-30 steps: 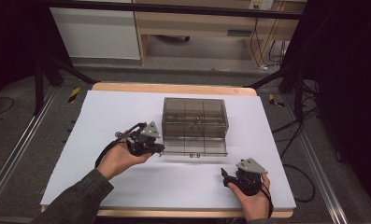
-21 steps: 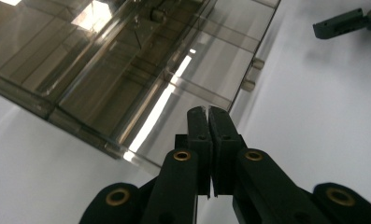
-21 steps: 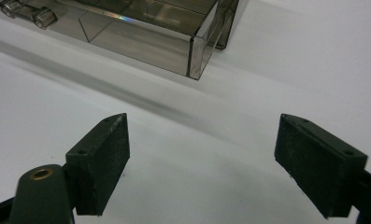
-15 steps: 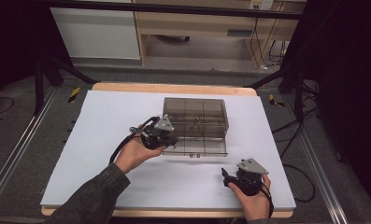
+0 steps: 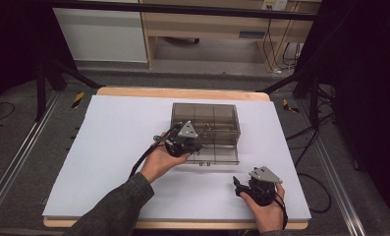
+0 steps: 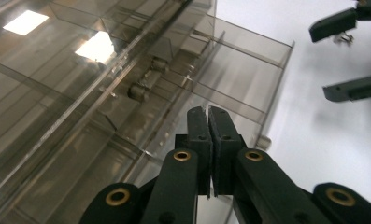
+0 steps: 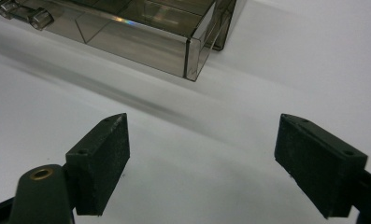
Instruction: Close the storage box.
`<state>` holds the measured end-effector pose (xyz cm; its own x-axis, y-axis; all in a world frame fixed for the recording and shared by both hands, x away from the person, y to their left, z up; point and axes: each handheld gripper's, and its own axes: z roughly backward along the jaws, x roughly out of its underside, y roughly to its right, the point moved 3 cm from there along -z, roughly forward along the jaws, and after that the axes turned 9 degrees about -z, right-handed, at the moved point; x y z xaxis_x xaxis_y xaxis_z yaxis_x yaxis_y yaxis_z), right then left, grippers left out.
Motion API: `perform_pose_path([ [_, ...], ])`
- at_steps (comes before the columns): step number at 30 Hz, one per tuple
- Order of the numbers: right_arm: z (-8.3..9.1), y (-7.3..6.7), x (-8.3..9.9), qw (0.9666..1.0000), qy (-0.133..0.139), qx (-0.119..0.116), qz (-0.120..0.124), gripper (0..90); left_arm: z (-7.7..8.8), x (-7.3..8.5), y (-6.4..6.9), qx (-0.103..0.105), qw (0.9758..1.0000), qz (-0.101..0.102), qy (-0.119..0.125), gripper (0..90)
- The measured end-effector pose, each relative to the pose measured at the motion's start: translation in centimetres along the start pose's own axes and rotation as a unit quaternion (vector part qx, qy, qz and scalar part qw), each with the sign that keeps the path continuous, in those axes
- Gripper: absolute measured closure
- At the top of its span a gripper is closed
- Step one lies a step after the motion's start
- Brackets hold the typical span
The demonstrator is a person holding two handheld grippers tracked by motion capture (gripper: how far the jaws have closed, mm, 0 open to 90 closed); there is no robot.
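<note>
A smoky clear plastic compartment box [image 5: 209, 120] stands in the middle of the white table, its lid [image 5: 217, 156] lying flat toward me. My left gripper [image 5: 193, 146] is over the box's front left corner, above the seam between box and lid. In the left gripper view its pads [image 6: 199, 126] are pressed together, shut on nothing, with the box's dividers [image 6: 127, 93] close below. My right gripper [image 5: 237, 183] rests near the table's front right, apart from the lid. Its jaws [image 7: 202, 154] stand wide open over bare table, the lid's corner [image 7: 192, 51] beyond them.
The white sheet [image 5: 114, 147] covers a wooden tabletop whose edge [image 5: 182, 92] shows at the back. Two small round latches [image 7: 38, 17] sit on the lid's rim. Cables trail from both grippers. Dark floor and metal rails [image 5: 15, 162] flank the table.
My left hand has carried its shut gripper to the right, from the sheet beside the box to over the box's front left corner. The right gripper has stayed put.
</note>
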<state>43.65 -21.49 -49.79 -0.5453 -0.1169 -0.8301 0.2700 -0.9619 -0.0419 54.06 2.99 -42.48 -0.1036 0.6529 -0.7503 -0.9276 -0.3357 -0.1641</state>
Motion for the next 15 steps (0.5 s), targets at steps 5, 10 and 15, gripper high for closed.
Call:
perform_pose_path([
  [5, 0.0, 0.0, 0.0, 1.0, -0.001, -0.001, 0.001, 18.2, -0.7, -0.1, 0.2, -0.002, 1.0, -0.005, 0.001, 88.6],
  [10, -0.1, 0.0, 0.0, 1.0, -0.002, -0.001, 0.001, 18.1, -1.5, -0.2, 0.5, 0.001, 1.0, -0.008, -0.002, 88.6],
  [15, 0.0, 0.0, 0.0, 1.0, -0.001, 0.0, 0.001, 18.1, -1.9, -0.2, 0.7, 0.001, 0.9998, -0.013, -0.013, 88.4],
])
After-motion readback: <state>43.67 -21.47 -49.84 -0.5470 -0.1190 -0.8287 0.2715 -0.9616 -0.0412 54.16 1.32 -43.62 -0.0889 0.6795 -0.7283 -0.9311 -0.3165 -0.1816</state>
